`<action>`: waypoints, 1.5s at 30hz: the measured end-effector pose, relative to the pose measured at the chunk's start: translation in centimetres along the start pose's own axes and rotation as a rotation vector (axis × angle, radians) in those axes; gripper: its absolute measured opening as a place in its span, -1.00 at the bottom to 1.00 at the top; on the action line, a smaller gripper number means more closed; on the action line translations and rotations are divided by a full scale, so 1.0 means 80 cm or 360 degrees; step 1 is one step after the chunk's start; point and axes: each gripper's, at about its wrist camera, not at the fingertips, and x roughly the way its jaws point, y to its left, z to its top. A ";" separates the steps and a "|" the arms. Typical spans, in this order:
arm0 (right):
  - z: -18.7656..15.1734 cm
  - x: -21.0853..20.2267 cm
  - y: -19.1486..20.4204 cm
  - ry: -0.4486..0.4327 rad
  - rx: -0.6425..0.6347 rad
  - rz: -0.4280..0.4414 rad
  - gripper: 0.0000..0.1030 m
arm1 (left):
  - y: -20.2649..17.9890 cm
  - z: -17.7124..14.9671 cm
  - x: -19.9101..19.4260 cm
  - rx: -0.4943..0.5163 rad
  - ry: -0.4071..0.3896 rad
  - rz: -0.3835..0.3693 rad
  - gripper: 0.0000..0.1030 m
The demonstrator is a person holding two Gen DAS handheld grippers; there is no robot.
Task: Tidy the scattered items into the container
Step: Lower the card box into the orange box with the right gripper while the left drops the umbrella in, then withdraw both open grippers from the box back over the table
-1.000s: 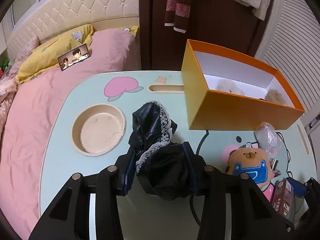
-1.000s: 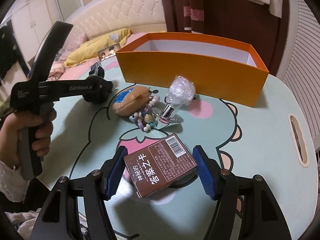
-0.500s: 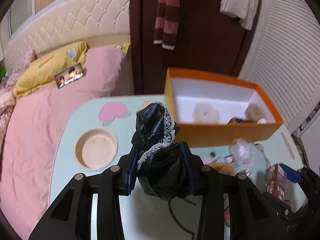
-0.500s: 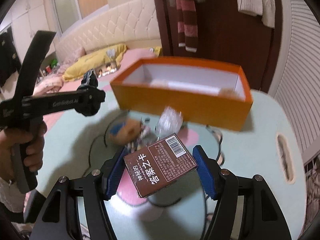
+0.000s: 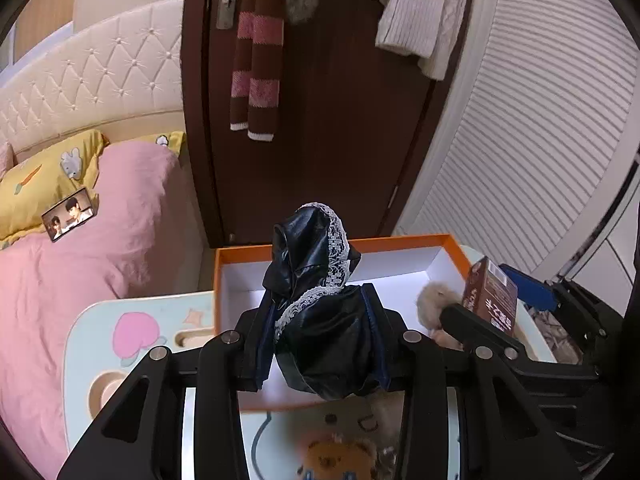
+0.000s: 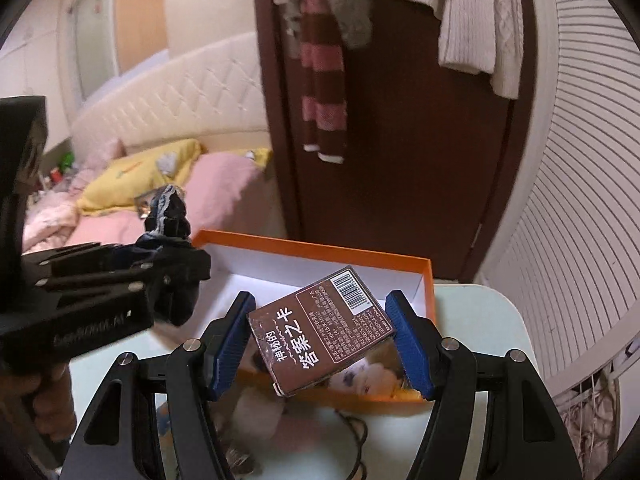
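Two grips loaded, neither released yet. Lower centre, left view: left gripper (image 5: pixel 320 344) clamped on black lace-trimmed cloth (image 5: pixel 320 280), raised before orange box (image 5: pixel 236 252) (fluffy toys already inside). Lower centre, right view: right gripper (image 6: pixel 322 340) clamped on brown card box (image 6: pixel 320 336). Bottom edge: bear plush (image 5: pixel 336 460) remaining on table. Earlier frames: both lower, farther back.

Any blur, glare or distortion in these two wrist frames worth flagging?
Left wrist: the black cloth in the grip is sharp, but the plush toy at the bottom edge is smeared. Right wrist: the brown card box is crisp; the left gripper and the orange box look soft. Both views bend the door frame; no glare.
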 end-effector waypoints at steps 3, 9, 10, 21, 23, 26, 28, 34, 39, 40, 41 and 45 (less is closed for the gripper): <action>0.000 0.017 -0.005 0.0016 -0.0005 -0.0011 0.30 | 0.001 0.000 0.016 -0.0014 0.0040 -0.0006 -0.22; -0.005 0.036 -0.007 0.0054 -0.0020 -0.0025 0.30 | 0.002 -0.005 0.034 -0.0033 0.0088 -0.0011 -0.22; -0.006 0.038 -0.008 0.0058 -0.0013 -0.0025 0.30 | 0.004 -0.006 0.036 -0.0044 0.0099 -0.0003 -0.22; -0.009 0.037 -0.018 0.0001 0.0056 -0.0106 0.77 | 0.014 -0.007 0.022 -0.0088 0.0034 0.0094 0.55; -0.008 0.034 -0.017 -0.0022 0.0042 -0.0128 0.79 | 0.015 -0.006 0.020 -0.0093 0.0042 0.0086 0.55; -0.008 0.028 -0.018 -0.0041 0.0051 -0.0134 0.79 | 0.019 -0.007 0.014 -0.0136 0.0039 0.0073 0.55; -0.008 0.024 -0.020 -0.0045 0.0070 -0.0126 0.79 | 0.022 -0.008 0.007 -0.0156 0.0030 0.0062 0.55; -0.012 0.001 -0.029 -0.0051 0.0141 -0.0077 0.79 | 0.024 -0.015 -0.028 -0.0154 -0.0032 0.0047 0.55; -0.023 -0.017 -0.031 -0.0035 0.0155 -0.0063 0.79 | 0.035 -0.037 -0.062 -0.0205 -0.0061 0.0020 0.55; -0.026 -0.020 -0.030 -0.0027 0.0151 -0.0066 0.79 | 0.038 -0.041 -0.066 -0.0216 -0.0058 0.0025 0.55; -0.030 -0.022 -0.029 -0.0020 0.0150 -0.0069 0.79 | 0.040 -0.048 -0.071 -0.0226 -0.0054 0.0031 0.55; -0.050 -0.036 -0.027 -0.0001 0.0168 -0.0053 0.79 | 0.045 -0.079 -0.085 -0.0233 -0.0041 0.0048 0.55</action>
